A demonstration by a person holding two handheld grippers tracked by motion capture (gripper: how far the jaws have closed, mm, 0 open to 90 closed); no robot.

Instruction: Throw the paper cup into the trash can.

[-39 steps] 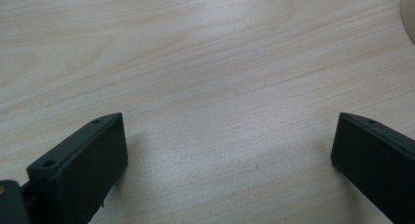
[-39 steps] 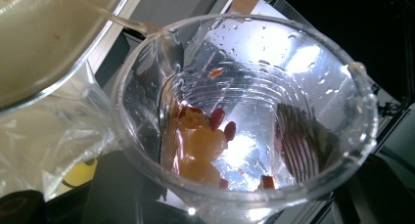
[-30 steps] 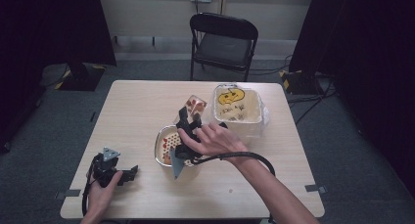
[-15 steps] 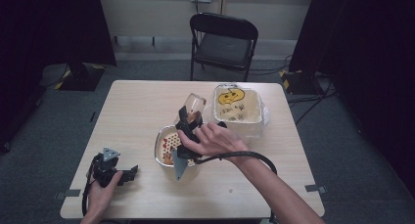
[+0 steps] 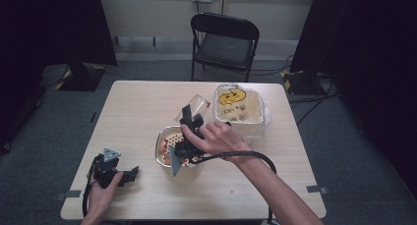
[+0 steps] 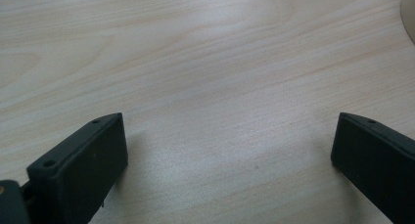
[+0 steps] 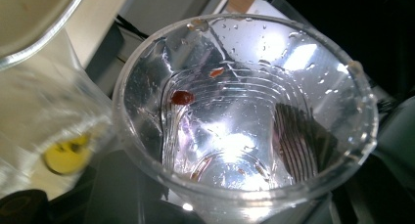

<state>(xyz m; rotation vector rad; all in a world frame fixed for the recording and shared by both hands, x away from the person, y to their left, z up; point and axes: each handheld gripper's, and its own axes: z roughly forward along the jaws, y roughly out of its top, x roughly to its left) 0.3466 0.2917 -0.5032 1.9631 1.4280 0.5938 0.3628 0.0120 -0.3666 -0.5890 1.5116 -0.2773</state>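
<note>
Right gripper view: clear, wet plastic cup [image 7: 244, 116]

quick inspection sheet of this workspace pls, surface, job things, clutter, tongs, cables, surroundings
surface: pale wood table, bare in front of the left tongs.
job's things: clear plastic cup, wet, nearly empty, red bits stuck inside; metal bowl of red-and-pale food below it.
clutter: lined tub with yellow pumpkin face.
grippers: right tongs shut on the cup, tilted; left tongs open, empty, on the table.
cables: one loops from the right tongs; more on the floor.
surroundings: black folding chair, dark curtains.

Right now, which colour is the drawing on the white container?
Yellow, on the white container; clearest in the high view.
</note>
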